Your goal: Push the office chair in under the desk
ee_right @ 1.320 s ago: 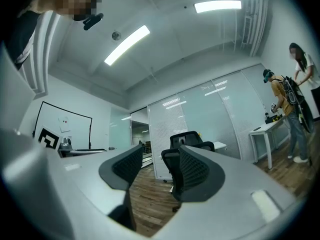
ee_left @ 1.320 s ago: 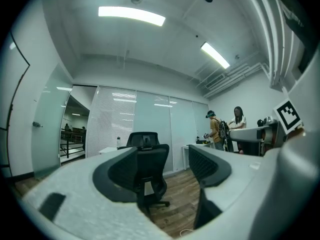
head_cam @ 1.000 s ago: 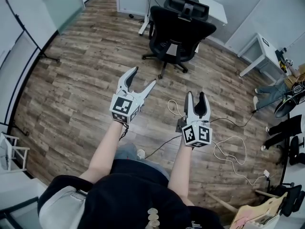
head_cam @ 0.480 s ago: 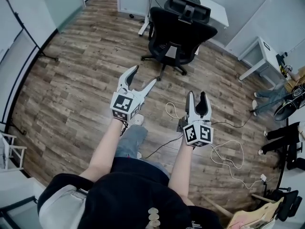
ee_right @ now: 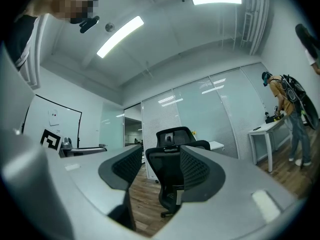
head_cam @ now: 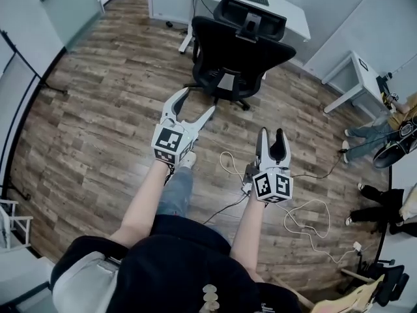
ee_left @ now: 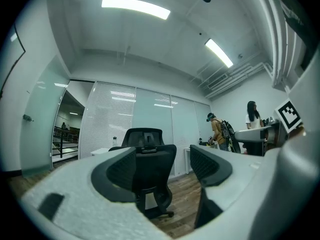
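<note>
Nothing is pushed yet: the chair [head_cam: 238, 51] stands well ahead of the left gripper [head_cam: 197, 103], spread wide, and the right gripper [head_cam: 272, 134], parted less (both empty), apparently not tucked under the desk [head_cam: 260, 5] beyond it. Only the head view shows the cable [head_cam: 306, 207] lying beside the right gripper.

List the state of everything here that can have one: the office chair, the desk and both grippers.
Office chair: upright on the floor, pulled out from the desk, its back toward the person, touched by neither gripper.
Desk: standing beyond the chair, with the chair not yet under it.
Left gripper: jaws wide apart, nothing between them.
Right gripper: jaws apart, though less than the left's, nothing between them.
</note>
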Demonstrator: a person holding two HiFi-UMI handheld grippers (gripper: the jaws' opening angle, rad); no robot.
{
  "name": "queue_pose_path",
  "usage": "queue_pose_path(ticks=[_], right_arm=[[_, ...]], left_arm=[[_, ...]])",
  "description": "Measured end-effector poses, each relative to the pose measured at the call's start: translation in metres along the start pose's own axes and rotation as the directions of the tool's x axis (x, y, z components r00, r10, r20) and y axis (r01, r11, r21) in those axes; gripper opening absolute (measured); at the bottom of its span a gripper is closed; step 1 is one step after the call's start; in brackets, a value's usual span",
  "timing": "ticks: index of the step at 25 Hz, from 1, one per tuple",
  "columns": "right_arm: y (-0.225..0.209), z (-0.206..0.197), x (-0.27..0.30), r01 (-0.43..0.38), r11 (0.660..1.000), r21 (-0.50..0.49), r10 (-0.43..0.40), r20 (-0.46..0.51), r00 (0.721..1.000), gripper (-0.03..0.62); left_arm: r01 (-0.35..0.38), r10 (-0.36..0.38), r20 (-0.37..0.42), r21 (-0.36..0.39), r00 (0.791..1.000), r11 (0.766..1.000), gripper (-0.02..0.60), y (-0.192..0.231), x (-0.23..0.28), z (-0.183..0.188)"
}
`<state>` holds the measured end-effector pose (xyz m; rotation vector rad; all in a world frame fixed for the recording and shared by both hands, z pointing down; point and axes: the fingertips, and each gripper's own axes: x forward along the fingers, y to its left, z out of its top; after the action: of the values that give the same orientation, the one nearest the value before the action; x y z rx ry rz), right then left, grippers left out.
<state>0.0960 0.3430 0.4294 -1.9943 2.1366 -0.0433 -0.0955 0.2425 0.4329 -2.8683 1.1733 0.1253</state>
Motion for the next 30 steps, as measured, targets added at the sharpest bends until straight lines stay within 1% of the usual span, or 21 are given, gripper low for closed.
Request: queue_pose_path(ticks=[5, 10, 13, 17, 22, 26, 30], right_arm=[[-0.023, -0.015, 0.108, -0.009, 1.0, 0.007, 0.009, -0.016, 1.0, 0.227], [-0.047, -0.015, 0.215, -0.011, 1.0, 0.003, 0.011, -0.021, 1.0, 0.227], [-0.063, -0.014, 0.269, -0.005, 1.0, -0.005, 0.004, -0.021, 1.0, 0.227], [-0.09, -0.018, 0.331, 0.013, 1.0, -0.002, -0.013, -0.018, 1.0, 0.227], [-0.112, -0.023, 0.386, 0.023, 1.0, -0.007, -0.023, -0.016, 1.0, 0.227], [-0.124, -0.025, 0.411, 0.032, 0.999, -0.008, -0.032, -0.02, 0.999, 0.227], [-0.137, -0.019, 0.427, 0.04, 0.999, -0.008, -0.041, -0.016, 0.999, 0.227]], left_arm=[[0.008, -0.008, -0.018, 0.002, 1.0, 1.0, 0.333, 0.064, 0.087, -0.008], [0.02, -0.02, -0.029, 0.016, 0.999, 1.0, 0.333, 0.122, 0.179, -0.008], [0.03, -0.03, -0.023, 0.002, 0.999, 1.0, 0.333, 0.151, 0.23, -0.006], [0.049, -0.049, -0.013, 0.012, 0.999, 0.999, 0.333, 0.182, 0.292, -0.006], [0.066, -0.065, -0.005, 0.017, 0.998, 0.998, 0.333, 0.209, 0.346, -0.009], [0.078, -0.078, -0.01, 0.013, 0.997, 0.997, 0.333, 0.221, 0.373, -0.013], [0.075, -0.074, -0.007, 0.016, 0.997, 0.997, 0.333, 0.231, 0.394, -0.009]])
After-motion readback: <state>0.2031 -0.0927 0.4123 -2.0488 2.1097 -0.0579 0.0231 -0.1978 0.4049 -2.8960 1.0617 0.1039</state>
